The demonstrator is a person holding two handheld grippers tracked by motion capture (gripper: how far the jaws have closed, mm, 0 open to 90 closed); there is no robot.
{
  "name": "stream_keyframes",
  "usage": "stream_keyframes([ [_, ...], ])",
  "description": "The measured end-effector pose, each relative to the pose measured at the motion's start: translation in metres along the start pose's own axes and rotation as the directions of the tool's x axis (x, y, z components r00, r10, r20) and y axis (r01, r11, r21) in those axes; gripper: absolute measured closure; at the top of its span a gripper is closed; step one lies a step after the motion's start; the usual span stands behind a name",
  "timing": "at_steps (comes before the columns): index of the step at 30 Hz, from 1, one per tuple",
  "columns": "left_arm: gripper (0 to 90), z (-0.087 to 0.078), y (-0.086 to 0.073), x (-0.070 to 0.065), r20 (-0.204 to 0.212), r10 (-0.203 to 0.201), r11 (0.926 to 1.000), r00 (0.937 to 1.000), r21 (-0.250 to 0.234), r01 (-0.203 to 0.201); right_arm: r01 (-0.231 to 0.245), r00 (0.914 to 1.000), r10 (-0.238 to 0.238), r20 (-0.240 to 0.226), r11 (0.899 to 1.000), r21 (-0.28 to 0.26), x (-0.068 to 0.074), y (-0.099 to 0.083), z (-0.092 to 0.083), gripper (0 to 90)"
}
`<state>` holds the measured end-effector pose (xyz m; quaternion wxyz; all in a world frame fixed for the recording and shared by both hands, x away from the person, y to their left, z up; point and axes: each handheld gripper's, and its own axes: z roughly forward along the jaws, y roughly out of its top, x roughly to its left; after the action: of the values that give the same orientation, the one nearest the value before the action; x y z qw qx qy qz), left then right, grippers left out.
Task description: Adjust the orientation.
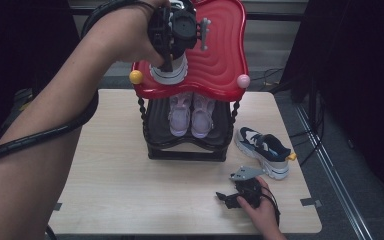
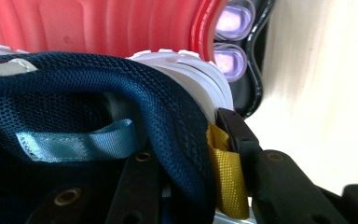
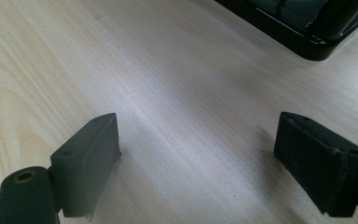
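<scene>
My left gripper (image 1: pixel 169 59) hangs over the left part of the red top shelf (image 1: pixel 220 50) of a shoe rack, shut on the heel collar of a navy sneaker (image 1: pixel 170 74) with a white sole. In the left gripper view (image 2: pixel 186 163) one jaw sits inside the navy mesh collar (image 2: pixel 121 79) and the other outside, against the yellow heel tab (image 2: pixel 223 172). The red shelf (image 2: pixel 98 28) lies just beyond the shoe. The matching sneaker (image 1: pixel 262 150) lies on the table to the right of the rack. My right gripper (image 1: pixel 227 198) rests open near the table's front, nothing between its jaws (image 3: pixel 198 158).
A pair of pink shoes (image 1: pixel 191 112) stands on the black lower shelf (image 1: pixel 155 125), and their toes (image 2: pixel 230 18) show past the red edge. The rack's black base (image 3: pixel 303 32) is ahead of the right gripper. Bare wooden tabletop (image 1: pixel 115 175) spreads left of it.
</scene>
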<state>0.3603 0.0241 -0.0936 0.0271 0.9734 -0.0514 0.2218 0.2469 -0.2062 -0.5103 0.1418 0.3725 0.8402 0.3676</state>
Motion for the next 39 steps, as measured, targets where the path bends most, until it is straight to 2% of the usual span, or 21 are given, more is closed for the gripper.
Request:
stream_keyframes([
  [1, 70.8, 0.001, 0.002, 0.001, 0.001, 0.016, 0.9999, 0.9999, 0.006, -0.016, 0.000, 1.0000, 0.000, 0.000, 1.000, 0.000, 0.000, 0.000, 0.000, 13.7],
  [8, 70.1, 0.013, 0.006, 0.008, 0.005, 0.042, 0.9991, 0.9991, -0.011, -0.042, 0.000, 1.0000, 0.000, 0.000, 1.000, 0.000, 0.000, 0.000, 0.000, 13.7],
  [11, 69.6, 0.016, 0.007, 0.012, 0.014, 0.033, 0.9993, 0.9994, -0.016, -0.033, 0.000, 1.0000, 0.000, 0.000, 1.000, 0.000, 0.000, 0.000, 0.000, 13.7],
  [18, 69.2, 0.022, 0.008, 0.019, 0.005, 0.031, 0.9993, 0.9995, -0.021, -0.031, 0.000, 1.0000, 0.000, 0.000, 1.000, 0.000, 0.000, 0.000, 0.000, 13.7],
  [29, 67.3, 0.030, 0.009, 0.024, 0.017, 0.030, 0.9991, 0.9994, -0.031, -0.030, 0.000, 1.0000, 0.000, 0.000, 1.000, 0.000, 0.000, 0.000, 0.000, 13.7],
  [39, 66.7, 0.032, 0.006, 0.027, -0.001, 0.030, 0.9989, 0.9995, -0.037, -0.030, 0.000, 1.0000, 0.000, 0.000, 1.000, 0.000, 0.000, 0.000, 0.000, 13.7],
])
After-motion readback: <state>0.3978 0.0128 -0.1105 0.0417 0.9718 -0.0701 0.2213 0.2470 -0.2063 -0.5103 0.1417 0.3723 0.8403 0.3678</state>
